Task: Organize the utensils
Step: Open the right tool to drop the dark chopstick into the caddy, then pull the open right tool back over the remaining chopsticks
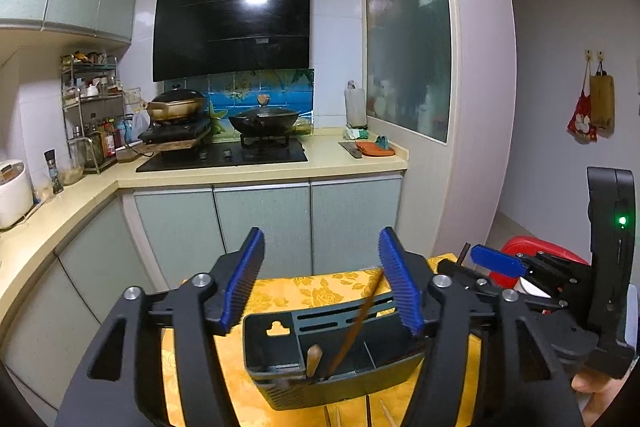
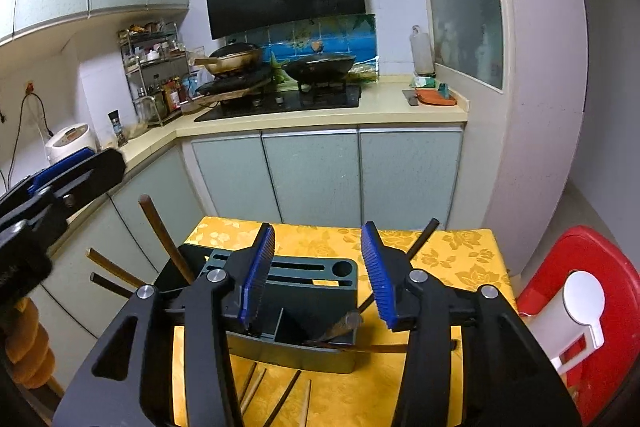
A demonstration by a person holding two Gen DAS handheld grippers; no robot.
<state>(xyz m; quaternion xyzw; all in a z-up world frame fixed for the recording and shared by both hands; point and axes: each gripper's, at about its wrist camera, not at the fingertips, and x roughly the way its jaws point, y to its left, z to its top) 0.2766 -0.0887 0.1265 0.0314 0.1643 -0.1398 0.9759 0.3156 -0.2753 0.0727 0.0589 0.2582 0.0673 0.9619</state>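
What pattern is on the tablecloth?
Yellow with a gold rose print; the tablecloth shows best in the right wrist view.

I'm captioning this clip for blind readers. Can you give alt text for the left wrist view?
The open left gripper hovers above a dark utensil holder on a yellow floral tablecloth; a brown chopstick leans inside it. Behind is a kitchen counter.

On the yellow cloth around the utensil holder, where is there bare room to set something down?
Free: the yellow cloth to the right of the utensil holder, toward the red stool, and the strip behind the holder at the far edge. Crowded: the front, where loose chopsticks lie, and above the holder, where both open claws hang.
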